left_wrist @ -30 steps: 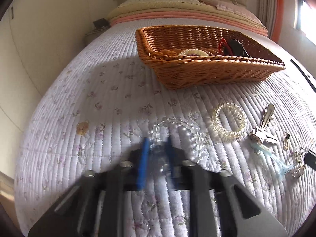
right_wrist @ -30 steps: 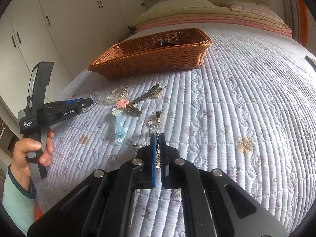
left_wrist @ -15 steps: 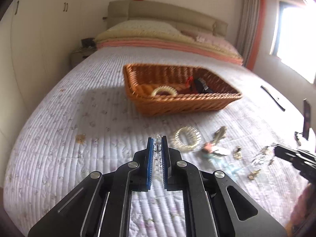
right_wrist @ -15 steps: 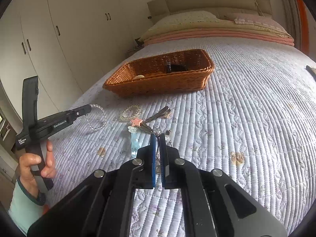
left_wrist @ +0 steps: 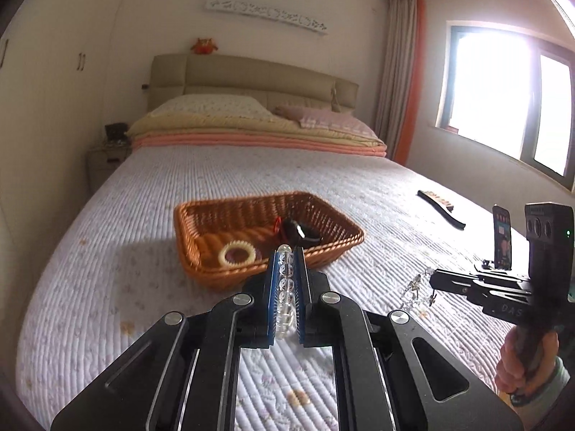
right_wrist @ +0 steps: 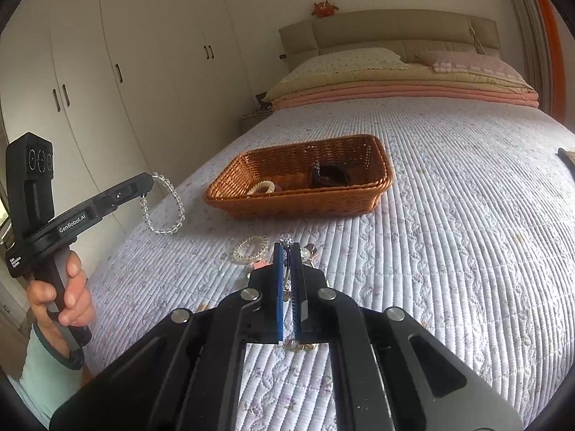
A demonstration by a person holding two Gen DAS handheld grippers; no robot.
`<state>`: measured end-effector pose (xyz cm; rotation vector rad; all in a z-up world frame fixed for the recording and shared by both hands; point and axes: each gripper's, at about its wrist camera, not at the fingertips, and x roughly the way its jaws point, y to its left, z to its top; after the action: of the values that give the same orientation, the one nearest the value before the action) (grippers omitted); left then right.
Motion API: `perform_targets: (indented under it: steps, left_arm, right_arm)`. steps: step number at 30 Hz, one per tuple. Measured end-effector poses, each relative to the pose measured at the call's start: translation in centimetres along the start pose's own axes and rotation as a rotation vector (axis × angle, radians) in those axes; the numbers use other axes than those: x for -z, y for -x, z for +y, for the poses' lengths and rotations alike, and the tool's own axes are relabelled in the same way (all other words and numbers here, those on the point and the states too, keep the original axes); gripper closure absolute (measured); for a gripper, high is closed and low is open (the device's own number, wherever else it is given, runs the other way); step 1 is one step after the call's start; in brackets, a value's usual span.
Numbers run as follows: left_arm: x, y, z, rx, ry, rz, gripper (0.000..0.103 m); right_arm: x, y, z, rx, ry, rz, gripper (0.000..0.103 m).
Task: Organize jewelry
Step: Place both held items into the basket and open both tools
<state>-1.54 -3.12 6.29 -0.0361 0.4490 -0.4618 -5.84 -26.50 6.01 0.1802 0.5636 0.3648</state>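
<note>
My left gripper (left_wrist: 286, 254) is shut on a clear bead bracelet (left_wrist: 285, 282), whose beads run between the blue pads. In the right wrist view the bracelet (right_wrist: 163, 212) hangs as a loop from the left gripper (right_wrist: 150, 179), above the bed's left edge. My right gripper (right_wrist: 286, 248) is shut on a thin silver jewellery piece (right_wrist: 286, 239) topped by a clear stone. From the left wrist view that piece (left_wrist: 415, 292) dangles off the right gripper (left_wrist: 433, 280). The brown wicker basket (left_wrist: 196, 215) lies ahead on the quilt with a cream hair tie (left_wrist: 237, 254) and a black item (left_wrist: 300, 233) inside.
A cream spiral hair tie (right_wrist: 250, 248) and small clips (right_wrist: 309, 251) lie on the quilt just beyond my right fingers. A black strap-like object (left_wrist: 442, 208) and a phone on a stand (left_wrist: 502, 237) sit at the bed's right side. Pillows and folded blankets (left_wrist: 251, 125) fill the far end.
Both grippers have risen off the quilt, each shut on its piece. The left one tipped upward, so the bracelet left the bed and the room came into view.
</note>
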Motion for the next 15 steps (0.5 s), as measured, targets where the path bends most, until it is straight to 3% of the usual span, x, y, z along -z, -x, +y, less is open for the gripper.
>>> perform_targets:
  steps: [8, 15]
  left_arm:
    - [-4.2, -2.2, 0.1, 0.072, -0.014, -0.043, 0.097]
    - [-6.3, -7.2, 2.0, 0.069, 0.005, -0.006, 0.097]
  right_arm:
    - [-5.4, -0.8, 0.2, -0.007, 0.047, -0.066, 0.100]
    - [-10.7, -6.3, 0.0, -0.073, 0.050, -0.025, 0.100]
